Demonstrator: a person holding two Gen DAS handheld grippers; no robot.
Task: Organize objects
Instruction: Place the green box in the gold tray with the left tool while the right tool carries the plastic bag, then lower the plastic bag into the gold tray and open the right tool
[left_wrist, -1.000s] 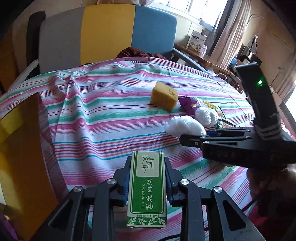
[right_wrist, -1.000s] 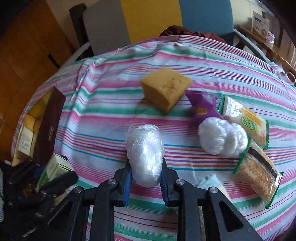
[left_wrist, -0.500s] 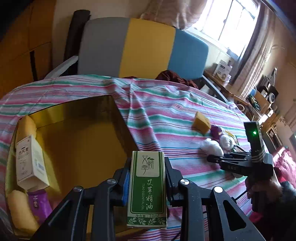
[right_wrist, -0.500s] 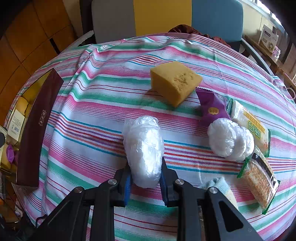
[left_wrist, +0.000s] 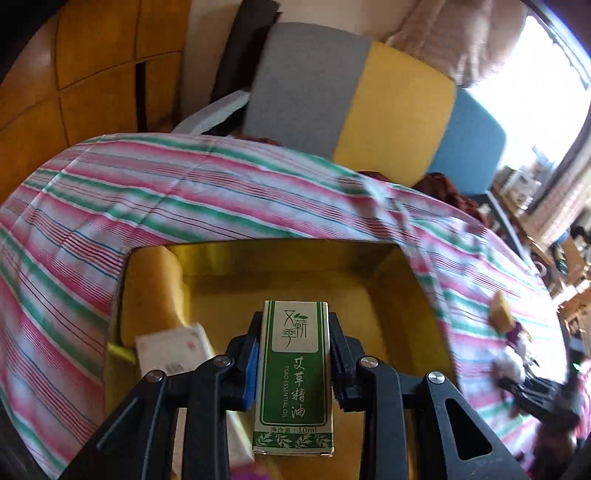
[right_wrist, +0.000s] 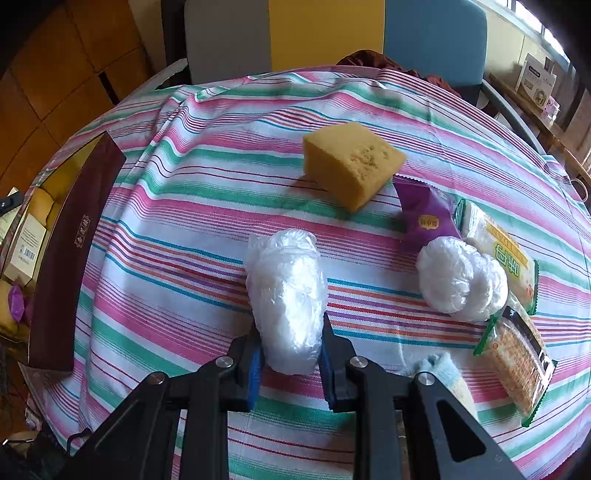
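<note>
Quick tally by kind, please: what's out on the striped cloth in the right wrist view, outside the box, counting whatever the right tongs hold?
Yellow sponge: 1
White plastic-wrapped bundles: 2, one gripped in the right tongs
Snack packets: 3, one purple, two green-edged
Light-blue fuzzy item: 1
Total: 7

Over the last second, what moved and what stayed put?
The left gripper, clamped throughout on the green essential-oil carton, swung from over the striped tablecloth to above the open gold-lined box. The right gripper kept pinching the clear plastic-wrapped bundle on the cloth; the yellow sponge and snacks stayed.
</note>
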